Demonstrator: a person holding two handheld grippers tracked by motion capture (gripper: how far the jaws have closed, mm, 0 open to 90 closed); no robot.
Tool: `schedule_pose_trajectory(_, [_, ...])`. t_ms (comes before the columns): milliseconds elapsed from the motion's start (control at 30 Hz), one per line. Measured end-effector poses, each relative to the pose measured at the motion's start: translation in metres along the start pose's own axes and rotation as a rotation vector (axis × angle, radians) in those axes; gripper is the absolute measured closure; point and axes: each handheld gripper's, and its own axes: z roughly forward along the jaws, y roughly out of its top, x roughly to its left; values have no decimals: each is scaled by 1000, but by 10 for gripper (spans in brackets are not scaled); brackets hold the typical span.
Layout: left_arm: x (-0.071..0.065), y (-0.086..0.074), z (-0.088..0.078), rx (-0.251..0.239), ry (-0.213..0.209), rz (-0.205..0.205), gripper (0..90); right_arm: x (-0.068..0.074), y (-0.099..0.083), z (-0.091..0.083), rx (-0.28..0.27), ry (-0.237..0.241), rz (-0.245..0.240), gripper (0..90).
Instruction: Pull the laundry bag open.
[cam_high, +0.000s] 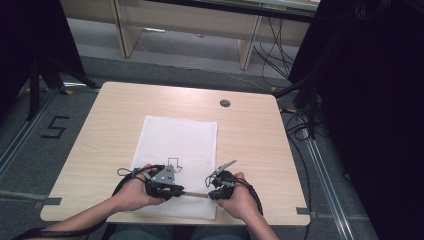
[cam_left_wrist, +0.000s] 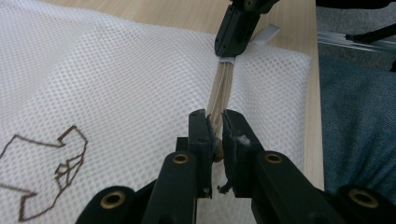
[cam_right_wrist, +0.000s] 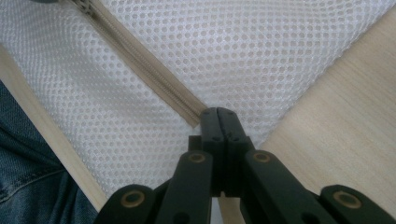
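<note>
Two grippers work at the near edge of one table. The left gripper has its jaws nearly closed on a small zipper pull. The right gripper, jaws pressed together, pinches the end of the beige zipper. One white mesh bag lies flat mid-table, bearing a brown outline drawing, its zipper along the near edge.
</note>
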Motion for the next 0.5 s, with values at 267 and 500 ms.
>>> schedule_pose_trajectory(267, [4, -6, -9, -8, 3, -24, 873, 0, 0, 0, 0, -4, 2, 900])
schedule_pose_trajectory(500, [4, -6, -8, -2, 11, -12, 875, 0, 0, 0, 3, -4, 1, 900])
